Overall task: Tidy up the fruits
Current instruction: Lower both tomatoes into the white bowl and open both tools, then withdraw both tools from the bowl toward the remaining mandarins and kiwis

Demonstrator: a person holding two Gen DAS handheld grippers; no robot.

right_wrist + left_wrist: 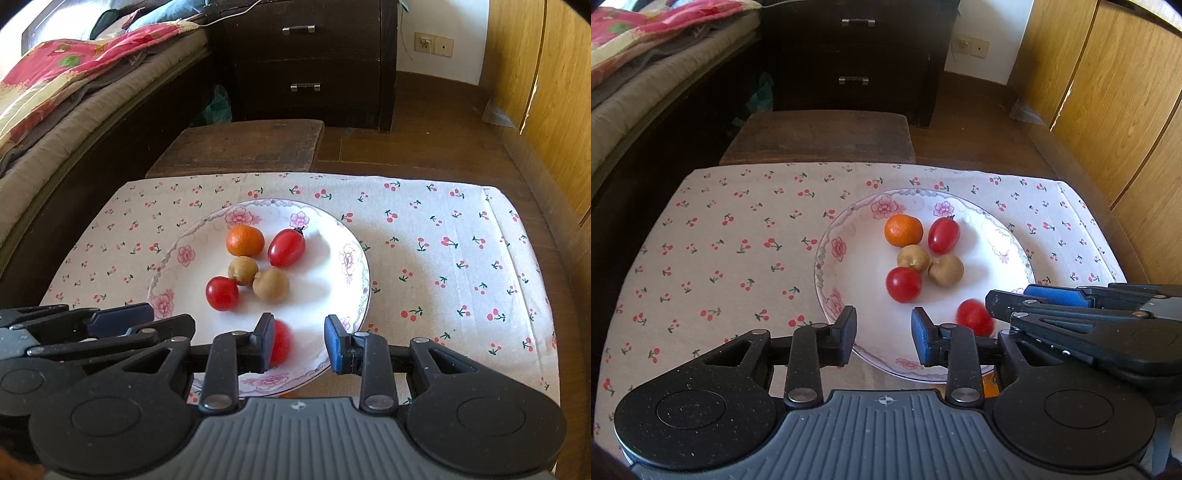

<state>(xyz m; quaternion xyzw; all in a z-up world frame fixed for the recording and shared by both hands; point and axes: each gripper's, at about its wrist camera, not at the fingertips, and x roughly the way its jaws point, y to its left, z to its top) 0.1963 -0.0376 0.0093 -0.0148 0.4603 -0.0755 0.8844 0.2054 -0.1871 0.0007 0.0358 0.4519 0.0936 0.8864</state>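
A white floral plate [846, 266] [332, 280] sits on the cherry-print cloth. On it lie an orange [903, 230] [245, 240], an oval red tomato [943, 235] [286, 247], two brown kiwis [913, 257] [946, 270] [242, 270] [270, 284] and a round red tomato [903, 284] [222, 293]. A third red tomato [974, 317] [279, 342] looks blurred near the plate's front rim. My left gripper [883, 338] is open and empty over the front rim. My right gripper [300, 341] is open, with the blurred tomato beside its left finger.
The cherry-print cloth [720, 236] [443, 251] covers the table. A dark wooden stool [820, 136] stands behind it, with a dark drawer unit [855, 51] farther back. A bed [646, 74] lies at the left. Wooden cabinet doors [1108, 92] line the right.
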